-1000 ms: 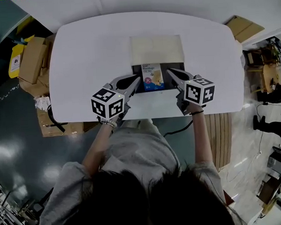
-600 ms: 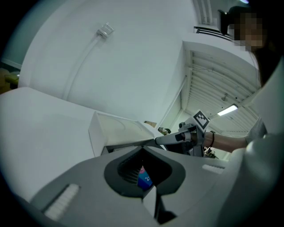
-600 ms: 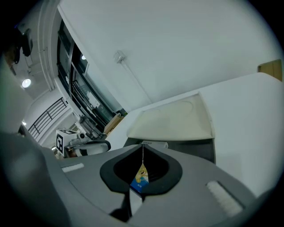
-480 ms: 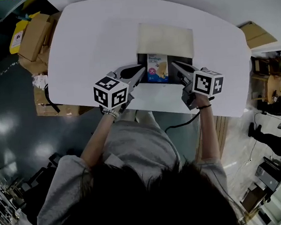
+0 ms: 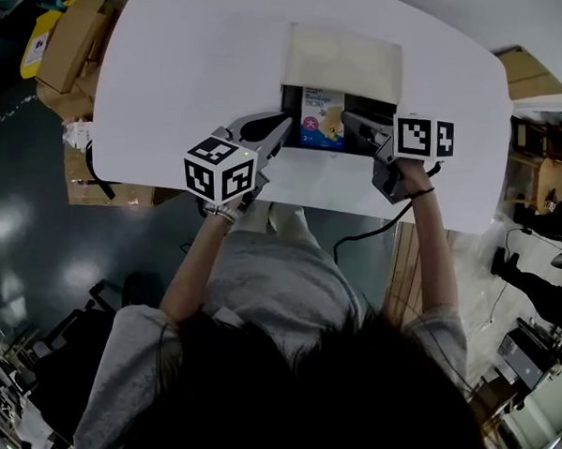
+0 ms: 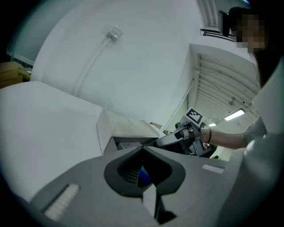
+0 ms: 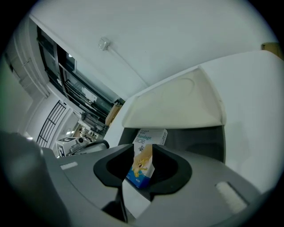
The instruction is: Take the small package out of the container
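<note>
In the head view, we saw the small package (image 5: 322,120) standing inside the container (image 5: 374,106). The container was a dark open box on the white desk (image 5: 189,73), with its cream lid (image 5: 343,61) folded back on the far side. The package was a slim carton, cream above and blue along its lower end, with a pink spot on its face. Its print was too small to read there. The left hand-held gripper (image 5: 285,127) reached the container's edge on the person's left, and the right hand-held gripper (image 5: 349,120) reached in on the package's other side.

In the left gripper view, that gripper's jaws met at their tips, just short of the container (image 6: 103,133). We could not tell whether they pinched anything. Only a sliver of blue showed in the hollow behind the tips.

In the right gripper view, the jaws stood partly apart, having just been opening. The package (image 7: 144,162) showed upright in the gap between them, inside the container, and we saw no pad pressing it. We read "Bandage" near its top, above a cartoon figure. The smaller lines were illegible.
</note>
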A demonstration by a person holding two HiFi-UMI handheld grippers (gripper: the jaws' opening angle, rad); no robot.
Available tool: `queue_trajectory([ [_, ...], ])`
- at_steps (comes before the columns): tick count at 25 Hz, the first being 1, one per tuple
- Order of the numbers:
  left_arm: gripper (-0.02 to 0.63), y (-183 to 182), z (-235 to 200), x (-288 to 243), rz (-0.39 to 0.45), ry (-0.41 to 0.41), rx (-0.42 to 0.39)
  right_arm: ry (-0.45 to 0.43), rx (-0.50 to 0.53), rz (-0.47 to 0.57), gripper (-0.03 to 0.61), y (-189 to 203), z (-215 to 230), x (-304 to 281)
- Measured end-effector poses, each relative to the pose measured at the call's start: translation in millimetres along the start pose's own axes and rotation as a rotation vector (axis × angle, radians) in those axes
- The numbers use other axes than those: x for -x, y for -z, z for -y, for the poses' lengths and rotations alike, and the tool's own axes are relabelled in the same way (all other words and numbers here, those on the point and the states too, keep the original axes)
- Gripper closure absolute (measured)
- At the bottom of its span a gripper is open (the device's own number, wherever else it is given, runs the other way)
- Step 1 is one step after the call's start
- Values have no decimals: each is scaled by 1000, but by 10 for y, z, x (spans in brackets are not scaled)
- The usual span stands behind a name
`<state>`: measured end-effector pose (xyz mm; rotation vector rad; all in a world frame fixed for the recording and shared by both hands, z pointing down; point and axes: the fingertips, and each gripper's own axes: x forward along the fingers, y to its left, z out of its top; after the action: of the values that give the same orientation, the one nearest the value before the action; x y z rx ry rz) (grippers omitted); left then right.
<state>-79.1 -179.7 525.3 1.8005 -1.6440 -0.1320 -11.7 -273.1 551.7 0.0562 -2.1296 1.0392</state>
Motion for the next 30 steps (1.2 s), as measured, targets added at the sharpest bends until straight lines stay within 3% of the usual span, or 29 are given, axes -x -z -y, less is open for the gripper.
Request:
queue_trajectory([
  [9, 617, 35, 23, 18, 18, -15, 17, -37, -120, -188, 400, 140, 59, -120],
  [18, 617, 92, 7, 53, 22, -22, 32, 1, -153, -375, 385, 297, 161, -241],
  [22, 617, 99, 10, 54, 19, -22, 32, -2, -144, -413, 354, 335, 181, -279],
  [30, 618, 58, -4, 57, 21, -21, 29, -69, -195, -469, 354, 373, 140, -327],
])
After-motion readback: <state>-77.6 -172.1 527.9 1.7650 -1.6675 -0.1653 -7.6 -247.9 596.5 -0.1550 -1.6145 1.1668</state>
